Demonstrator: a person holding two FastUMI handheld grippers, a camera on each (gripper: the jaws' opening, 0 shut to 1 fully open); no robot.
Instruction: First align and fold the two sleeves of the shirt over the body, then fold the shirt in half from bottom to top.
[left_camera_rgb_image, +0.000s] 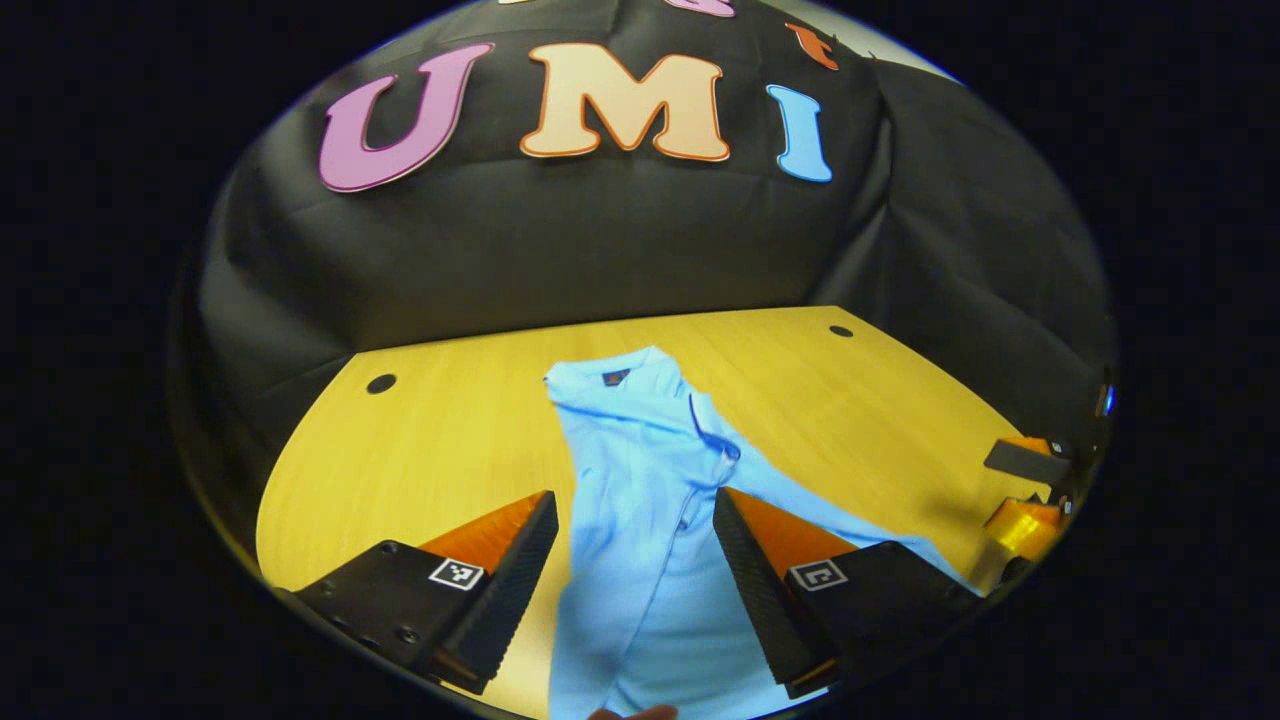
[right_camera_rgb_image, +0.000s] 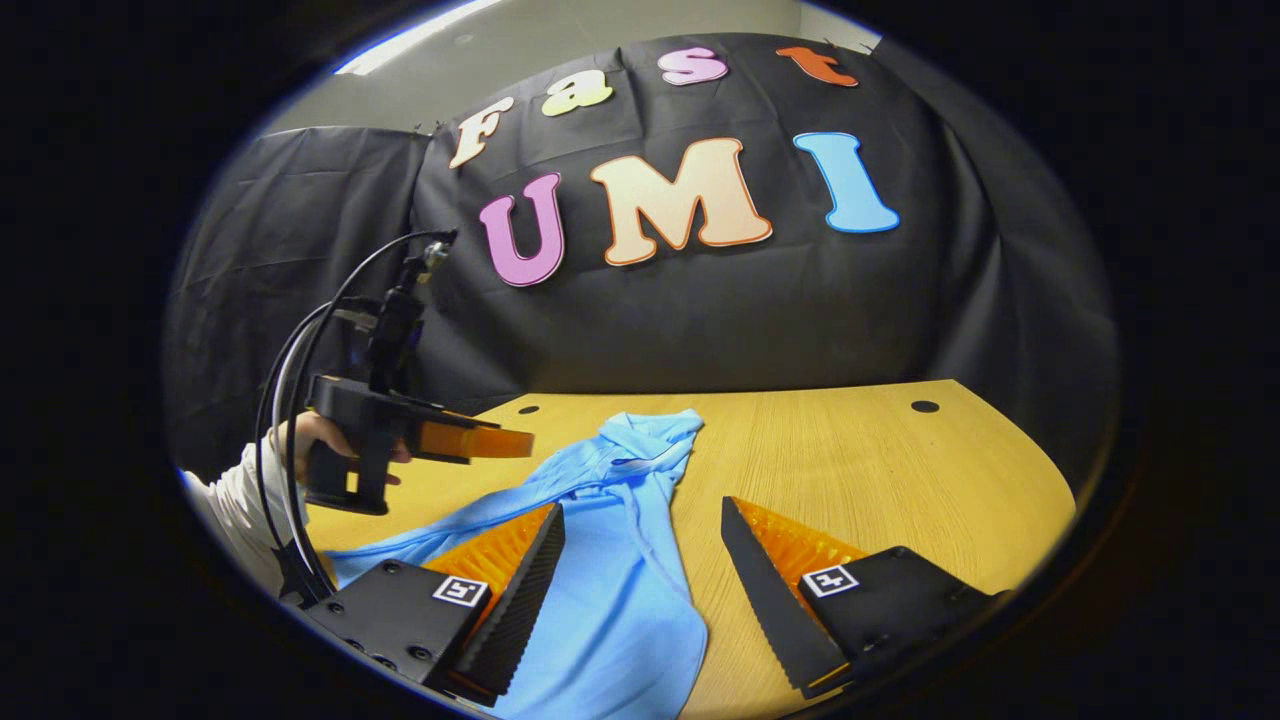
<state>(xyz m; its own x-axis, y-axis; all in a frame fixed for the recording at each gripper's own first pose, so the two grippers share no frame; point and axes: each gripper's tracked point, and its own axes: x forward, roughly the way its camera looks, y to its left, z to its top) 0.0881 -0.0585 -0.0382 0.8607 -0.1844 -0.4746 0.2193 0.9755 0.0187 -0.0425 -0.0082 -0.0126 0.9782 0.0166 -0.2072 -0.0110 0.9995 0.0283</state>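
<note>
Left gripper (left_camera_rgb_image: 635, 525): jaws spread wide, gripping nothing, held above the shirt (left_camera_rgb_image: 650, 520), whose light blue cloth runs up between the two fingers without either one pressing on it. Right gripper (right_camera_rgb_image: 640, 560): jaws likewise parted and empty, one finger over the shirt's edge, the other over bare wood. In the right gripper view the left gripper shows farther off at the left, carried in a hand (right_camera_rgb_image: 312, 440) with a pale sleeve (right_camera_rgb_image: 235, 505) behind it and black cables (right_camera_rgb_image: 300, 400) looping up from its body; it hangs above the table, clear of the cloth. Shirt lies on the table (left_camera_rgb_image: 420, 450), bunched and twisted lengthwise rather than spread flat, collar end toward the back wall, a sleeve trailing out to one side; from the left gripper view a strip of it reaches toward the right gripper's fingers at the far right edge. Table top is yellow wood-grain laminate, curved front edge, with small dark round holes (left_camera_rgb_image: 381, 383) near its rear corners. Behind it, black cloth wall (right_camera_rgb_image: 700, 300), creased and draped, wrapping round both sides; above the cloth a pale ceiling (right_camera_rgb_image: 560, 40) with a bright strip light (right_camera_rgb_image: 410, 45).
</note>
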